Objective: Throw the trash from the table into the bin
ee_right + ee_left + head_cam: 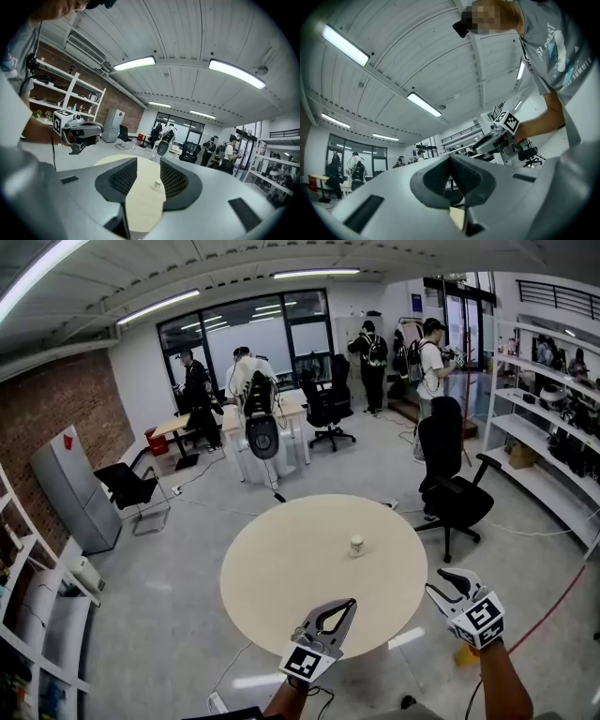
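Observation:
A small white paper cup [357, 545] stands alone on the round beige table [281, 568], a little right of its middle. The right gripper view shows the same cup [156, 184] ahead, seen through the gap between the jaws. Both grippers hover at the table's near edge, well short of the cup. My left gripper [345, 604] is over the near rim with its pads meeting at the tips and nothing between them [450, 158]. My right gripper [442, 579] is just off the table's right side, open and empty [148, 161]. No bin is clearly in view.
A black office chair [455, 493] stands close to the table's right side, with white shelves [544, 427] beyond it. A grey fridge [70, 488] and a black chair [131, 488] are at the left. Several people stand by desks at the back. A red cable [553, 601] crosses the floor.

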### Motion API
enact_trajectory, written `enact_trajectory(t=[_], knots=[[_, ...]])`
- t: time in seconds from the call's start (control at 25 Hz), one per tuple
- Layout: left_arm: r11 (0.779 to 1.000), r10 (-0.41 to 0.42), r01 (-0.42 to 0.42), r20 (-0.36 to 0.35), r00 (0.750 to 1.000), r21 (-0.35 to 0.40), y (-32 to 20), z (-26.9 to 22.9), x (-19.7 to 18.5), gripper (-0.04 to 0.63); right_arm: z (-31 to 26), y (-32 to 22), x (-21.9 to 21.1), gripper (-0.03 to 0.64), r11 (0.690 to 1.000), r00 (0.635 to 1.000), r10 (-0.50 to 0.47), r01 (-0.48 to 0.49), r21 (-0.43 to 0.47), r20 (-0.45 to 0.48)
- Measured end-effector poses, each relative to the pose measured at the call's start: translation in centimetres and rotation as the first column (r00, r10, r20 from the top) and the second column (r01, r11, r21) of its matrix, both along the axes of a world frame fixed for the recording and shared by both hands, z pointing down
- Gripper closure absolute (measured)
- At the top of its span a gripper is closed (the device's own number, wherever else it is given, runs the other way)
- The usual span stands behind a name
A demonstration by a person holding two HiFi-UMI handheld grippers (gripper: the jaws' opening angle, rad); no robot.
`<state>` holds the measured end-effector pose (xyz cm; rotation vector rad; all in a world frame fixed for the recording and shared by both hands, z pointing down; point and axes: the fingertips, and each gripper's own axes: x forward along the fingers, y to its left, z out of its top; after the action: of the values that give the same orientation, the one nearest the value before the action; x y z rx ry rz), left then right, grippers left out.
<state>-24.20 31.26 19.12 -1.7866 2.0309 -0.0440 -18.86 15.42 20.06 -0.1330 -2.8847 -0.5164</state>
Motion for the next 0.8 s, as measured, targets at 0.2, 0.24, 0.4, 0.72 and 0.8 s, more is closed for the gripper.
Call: enact_trajectory(t=[0.2, 0.24, 0.4, 0.72, 0.8], knots=[[0.999, -0.046, 0.046, -0.06, 0.997, -0.002, 2.6, 1.2, -2.1, 0.561, 1.4, 1.8, -3.4, 0.466, 0.999, 0.999, -0.041, 0.041, -0.007, -0.011], [0.998, -0.057, 0.056, -0.069, 0.996, -0.006, 3.0, 1.5, -2.7, 0.561, 1.6, 1.9, -4.3, 0.466, 0.999, 0.999, -0.051, 0.051, -0.012, -0.011], [0.993, -0.115, 0.113, -0.122, 0.986, -0.025, 3.5, 2.9, -6.1, 0.561, 2.9, 1.7, -9.2, 0.466, 0.995, 0.995, -0.094, 0.094, -0.019, -0.026], [0.974, -0.225, 0.217, -0.234, 0.946, -0.062, -0.6, 8.4, -14.7, 0.561, 9.2, -4.1, -20.8, 0.466, 0.984, 0.979, -0.172, 0.166, -0.066, -0.106], [0.968, -0.247, 0.223, -0.265, 0.932, -0.116, -3.3, 10.4, -16.7, 0.561, 11.8, -7.0, -23.3, 0.466, 0.979, 0.972, -0.183, 0.168, -0.114, -0.148]])
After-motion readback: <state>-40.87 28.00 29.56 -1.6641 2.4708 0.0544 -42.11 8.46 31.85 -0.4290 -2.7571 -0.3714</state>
